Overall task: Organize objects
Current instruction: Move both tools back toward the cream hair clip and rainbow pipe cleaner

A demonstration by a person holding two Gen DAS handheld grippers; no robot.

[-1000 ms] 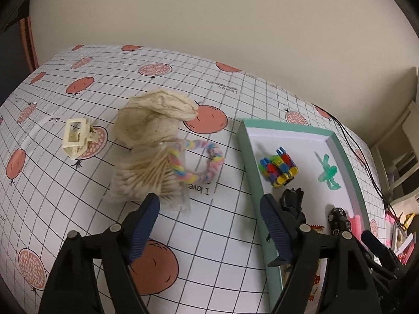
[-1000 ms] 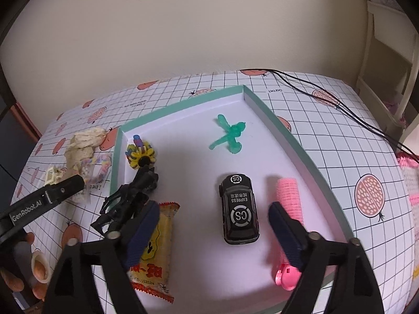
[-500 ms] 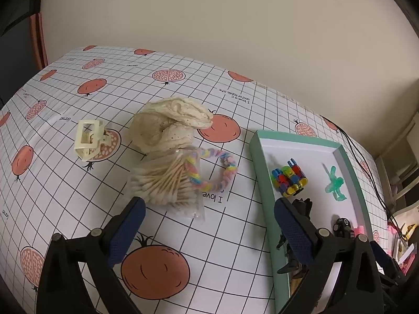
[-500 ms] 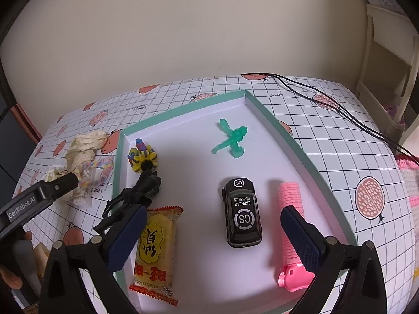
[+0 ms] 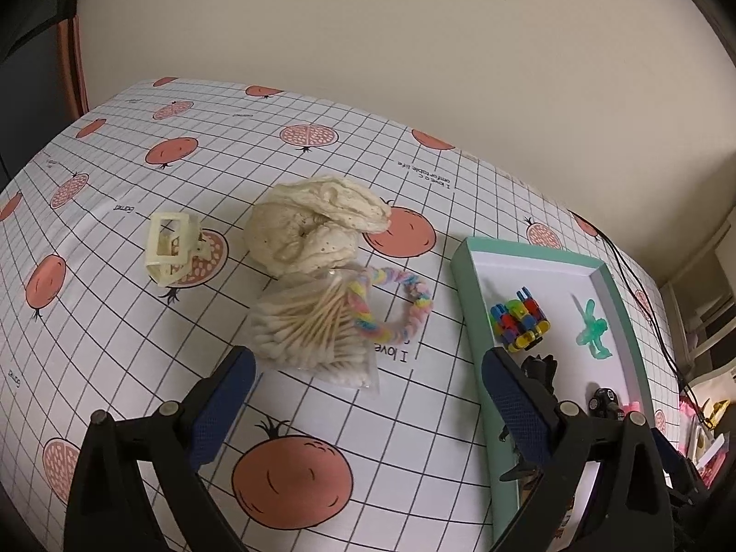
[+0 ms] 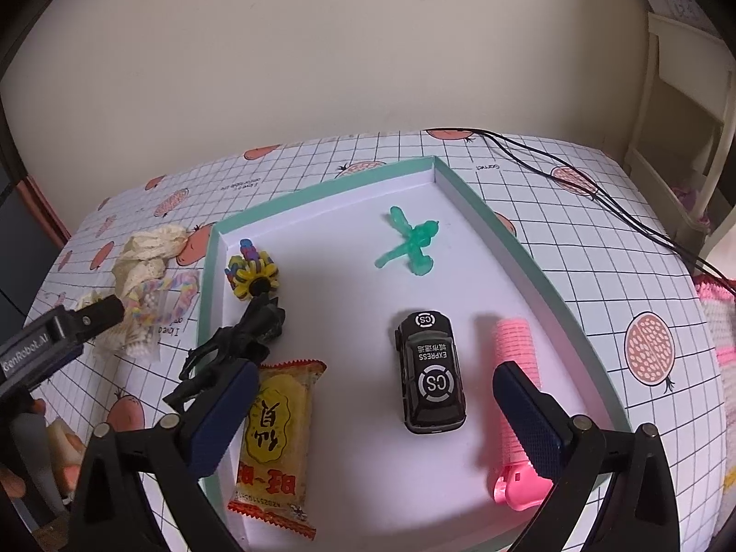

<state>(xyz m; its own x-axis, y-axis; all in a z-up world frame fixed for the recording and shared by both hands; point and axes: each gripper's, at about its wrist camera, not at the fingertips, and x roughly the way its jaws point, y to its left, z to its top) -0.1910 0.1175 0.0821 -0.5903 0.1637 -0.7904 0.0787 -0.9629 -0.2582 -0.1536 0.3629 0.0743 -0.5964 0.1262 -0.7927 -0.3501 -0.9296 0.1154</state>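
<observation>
Left wrist view: my left gripper (image 5: 368, 395) spread wide, empty, hovering above cotton swab bag (image 5: 310, 329) mid-table, left of tray (image 5: 464, 285). I'd drop straight, pinch bag's near edge, avoid hair tie (image 5: 391, 299).

Right wrist view: right gripper (image 6: 375, 418) spread, empty, over tray's near edge; toy car (image 6: 430, 372) between fingers.

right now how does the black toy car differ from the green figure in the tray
The black toy car is opaque, glossy and boxy, with white CS EXPRESS lettering on its roof; the green figure is translucent, unmarked and spindly, with thin limbs sticking out. The car sits nearer the right gripper, between the snack packet and the pink roller; the figure lies farther back, alone. Both rest loose inside the teal-rimmed tray.
</observation>
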